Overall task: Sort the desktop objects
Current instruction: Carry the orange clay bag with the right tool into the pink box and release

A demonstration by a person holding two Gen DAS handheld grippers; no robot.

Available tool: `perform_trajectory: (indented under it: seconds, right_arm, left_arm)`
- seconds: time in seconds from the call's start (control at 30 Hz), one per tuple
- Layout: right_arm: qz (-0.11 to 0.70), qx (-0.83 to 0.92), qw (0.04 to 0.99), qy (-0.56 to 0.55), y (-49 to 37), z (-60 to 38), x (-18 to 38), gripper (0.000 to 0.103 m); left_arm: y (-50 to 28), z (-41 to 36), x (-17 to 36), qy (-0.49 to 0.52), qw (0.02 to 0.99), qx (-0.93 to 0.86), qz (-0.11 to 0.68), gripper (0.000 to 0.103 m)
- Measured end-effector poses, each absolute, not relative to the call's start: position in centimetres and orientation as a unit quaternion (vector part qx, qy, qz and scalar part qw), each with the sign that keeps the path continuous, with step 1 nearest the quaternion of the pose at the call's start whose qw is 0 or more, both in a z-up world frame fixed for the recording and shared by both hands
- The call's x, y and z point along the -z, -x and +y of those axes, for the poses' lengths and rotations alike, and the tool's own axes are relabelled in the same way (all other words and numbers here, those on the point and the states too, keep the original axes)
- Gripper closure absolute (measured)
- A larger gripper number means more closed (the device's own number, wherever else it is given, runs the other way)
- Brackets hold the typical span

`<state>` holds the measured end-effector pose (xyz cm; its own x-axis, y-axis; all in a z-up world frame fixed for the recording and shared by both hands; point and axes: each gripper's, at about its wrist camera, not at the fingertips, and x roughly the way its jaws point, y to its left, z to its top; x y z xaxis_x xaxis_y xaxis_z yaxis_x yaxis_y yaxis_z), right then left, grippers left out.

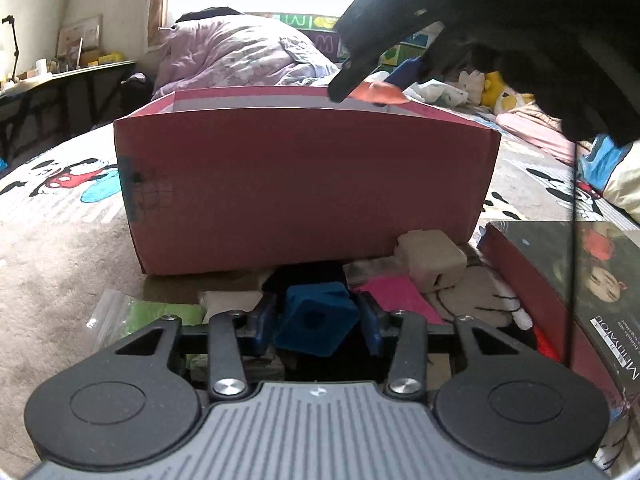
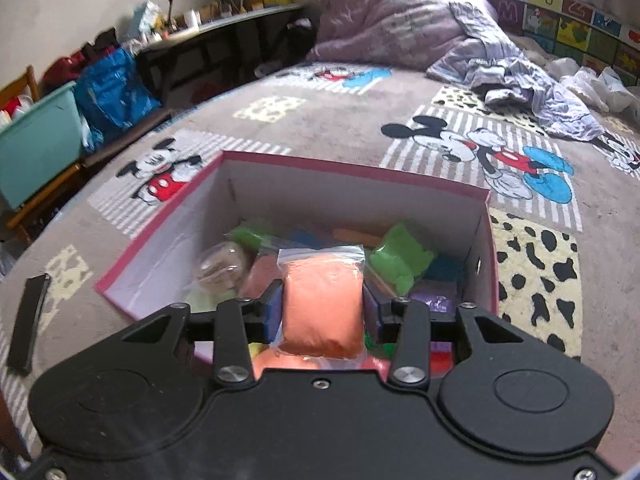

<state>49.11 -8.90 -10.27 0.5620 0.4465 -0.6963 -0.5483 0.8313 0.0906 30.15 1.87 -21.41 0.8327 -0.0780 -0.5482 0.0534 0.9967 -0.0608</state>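
In the left wrist view my left gripper [image 1: 318,322] is shut on a blue cube [image 1: 316,322], low over a pile of small objects in front of the pink cardboard box [image 1: 304,188]. In the right wrist view my right gripper [image 2: 322,312] is shut on an orange bag of clay [image 2: 322,304] and holds it over the open pink box [image 2: 160,236]. The box holds green bags [image 2: 400,258], a purple bag [image 2: 434,298] and a clear round container [image 2: 222,268]. The right gripper with the orange bag [image 1: 380,94] also shows in the left wrist view, above the box's far rim.
A beige block [image 1: 430,258], a pink bag [image 1: 394,300], a green bag [image 1: 160,314] and a dark book [image 1: 568,292] lie near the left gripper. A black flat object [image 2: 28,322] lies left of the box on the Mickey Mouse blanket [image 2: 500,156].
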Motion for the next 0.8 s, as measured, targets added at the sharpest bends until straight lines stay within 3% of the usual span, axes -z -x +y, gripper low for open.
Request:
perform_trajectory:
  seconds: [0.8]
  right_arm:
    - [0.455,-0.247,0.845,0.134,-55.3,-3.3,13.1,0.061]
  left_arm:
    - [-30.2,2.3,21.5,0.035,0.957,0.041,0.286,0.061]
